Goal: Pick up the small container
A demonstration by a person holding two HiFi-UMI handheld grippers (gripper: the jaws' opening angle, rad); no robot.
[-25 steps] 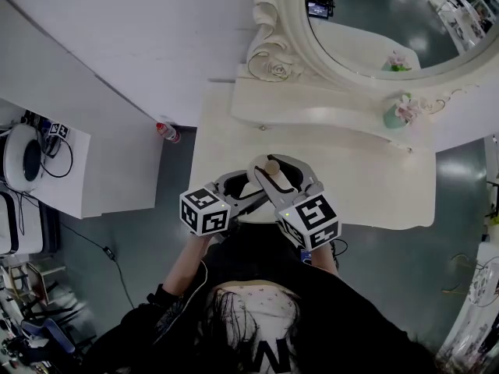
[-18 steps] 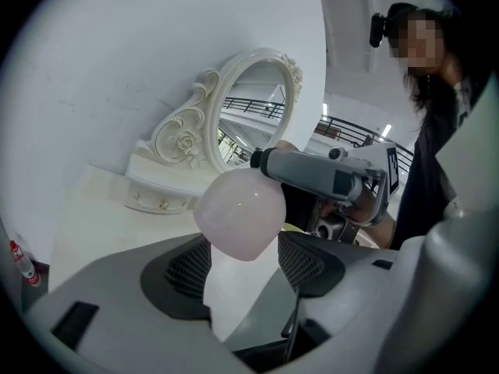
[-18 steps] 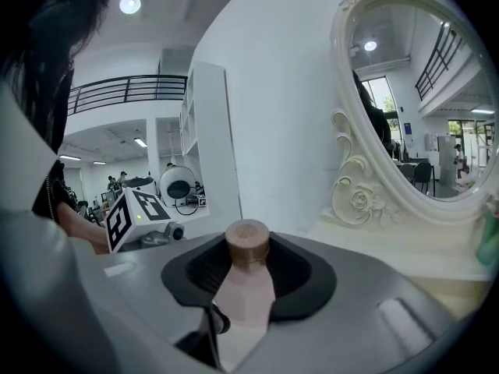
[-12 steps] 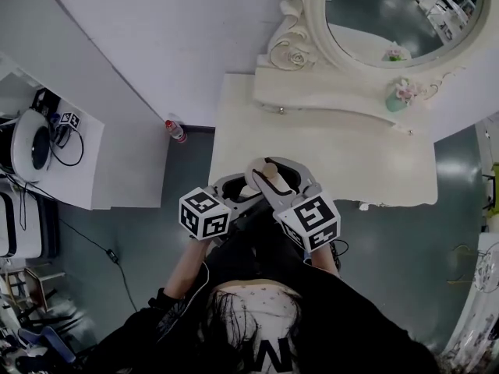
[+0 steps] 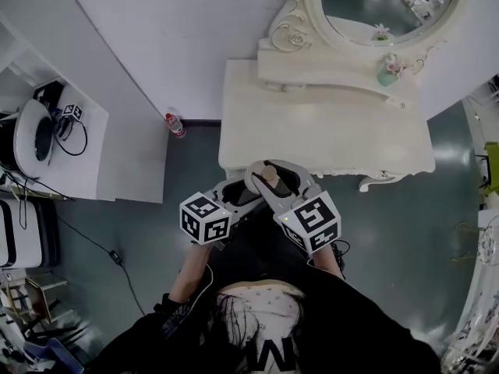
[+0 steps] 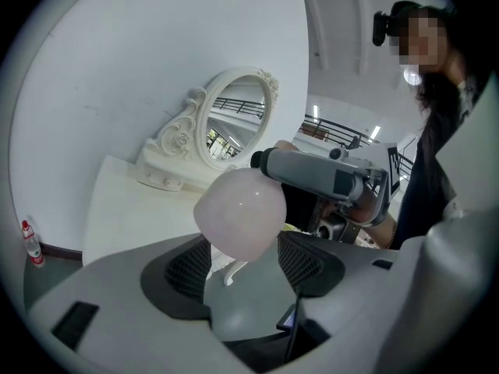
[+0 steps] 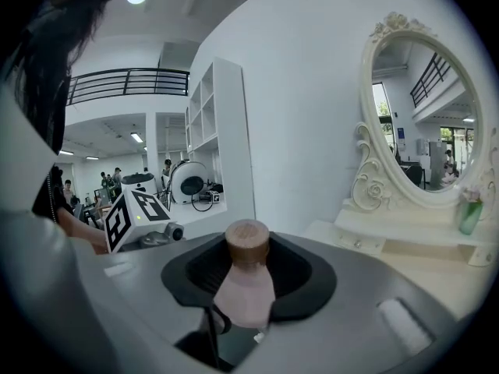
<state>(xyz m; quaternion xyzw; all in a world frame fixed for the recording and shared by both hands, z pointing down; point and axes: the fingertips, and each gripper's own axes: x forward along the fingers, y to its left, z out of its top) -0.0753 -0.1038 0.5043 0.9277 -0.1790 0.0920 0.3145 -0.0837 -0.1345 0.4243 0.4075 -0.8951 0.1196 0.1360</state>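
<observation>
Two sets of fingers inspected. My right fingers (image 7: 304, 275) are clenched on the pink bottle (image 7: 243, 283), pads bearing on its tapering shoulder just under the wooden cap (image 7: 247, 238). My left fingers (image 6: 308, 263) stand spread either side of the bottle's rounded lower body; I cannot tell whether their pads bear on it.

Location: the bottle is in the air, roughly upright, clear of the vanity surface (image 5: 327, 142) and just off its front edge, with floor (image 5: 195, 162) beneath. I judge the pickup itself done.

Hazards:
- The right hold sits on a smooth, narrowing section, so the bottle could slide down and out if pressure eases.
- If the left fingers close or shift off-line, they could lever the body against the right hold and twist it loose.
- A drop from here would likely land on the floor, not the surface.
</observation>
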